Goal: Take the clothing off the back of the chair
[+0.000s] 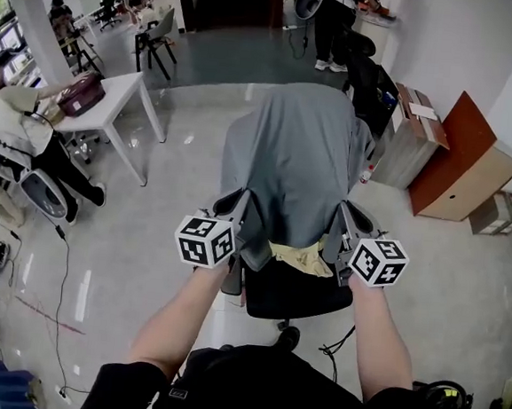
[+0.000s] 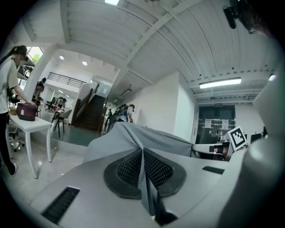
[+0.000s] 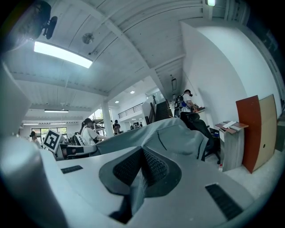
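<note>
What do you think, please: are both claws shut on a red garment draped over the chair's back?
Not quite: the garment is grey, not red, as the head view shows. The left claw and right claw are shut on it over the back of the chair.

Clothing [image 1: 296, 158] grey; chair [image 1: 288, 293] black; yellowish cloth [image 1: 302, 259] at hem, maybe lining; cubes on left gripper [image 1: 242, 200], right gripper [image 1: 343, 209]: black-white squares.

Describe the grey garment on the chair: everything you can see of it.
The grey garment is plain, soft-looking matte fabric, draped over the backrest of the black chair and covering it fully. Its near edge is held between the left gripper and right gripper, each shut on a fold. A yellowish cloth peeks below its hem.
</note>
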A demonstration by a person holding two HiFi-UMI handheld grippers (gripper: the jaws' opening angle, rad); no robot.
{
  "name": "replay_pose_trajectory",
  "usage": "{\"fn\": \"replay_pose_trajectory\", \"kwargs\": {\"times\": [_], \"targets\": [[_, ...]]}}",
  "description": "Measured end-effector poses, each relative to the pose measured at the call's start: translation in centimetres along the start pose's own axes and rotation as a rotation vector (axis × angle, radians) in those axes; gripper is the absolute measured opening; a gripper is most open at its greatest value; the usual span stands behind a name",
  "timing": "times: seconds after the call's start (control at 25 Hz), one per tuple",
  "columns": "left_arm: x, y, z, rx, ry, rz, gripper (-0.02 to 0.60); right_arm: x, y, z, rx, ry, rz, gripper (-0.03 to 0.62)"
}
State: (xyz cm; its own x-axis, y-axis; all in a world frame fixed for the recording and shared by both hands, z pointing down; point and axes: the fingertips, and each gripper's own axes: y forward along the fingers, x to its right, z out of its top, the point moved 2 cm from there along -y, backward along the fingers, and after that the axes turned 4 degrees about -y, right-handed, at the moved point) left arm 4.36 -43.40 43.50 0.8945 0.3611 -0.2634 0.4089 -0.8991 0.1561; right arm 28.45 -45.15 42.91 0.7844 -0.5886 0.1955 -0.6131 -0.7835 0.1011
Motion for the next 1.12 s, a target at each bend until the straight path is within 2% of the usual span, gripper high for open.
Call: {"fn": "replay_pose_trajectory", "kwargs": {"times": [0.32,0.52,0.72,1.12], "targets": [[-5.3,-10.6,0.6,0.012,0.005,-0.09,0.005,-13.3,-1.8,-1.1,0.036,0.007,-0.044,0.018],[-6.9,-15.5,-0.3,-0.006,0.003,-0.125,0.005,-18.7,-3.4,-2.9,0.048,0.062,-0.084,0.018],[-6.8,-18.5,-0.9,-0.025,0.016,-0.144,0.005,-20.9,-6.1,-3.2,0.06,0.056,-0.107,0.018],[-1.7,-21.7,-1.5,-0.036,0.041,-0.148,0.005,-21.5,-12.2,-3.7,0.092,0.093,-0.093,0.018]]}}
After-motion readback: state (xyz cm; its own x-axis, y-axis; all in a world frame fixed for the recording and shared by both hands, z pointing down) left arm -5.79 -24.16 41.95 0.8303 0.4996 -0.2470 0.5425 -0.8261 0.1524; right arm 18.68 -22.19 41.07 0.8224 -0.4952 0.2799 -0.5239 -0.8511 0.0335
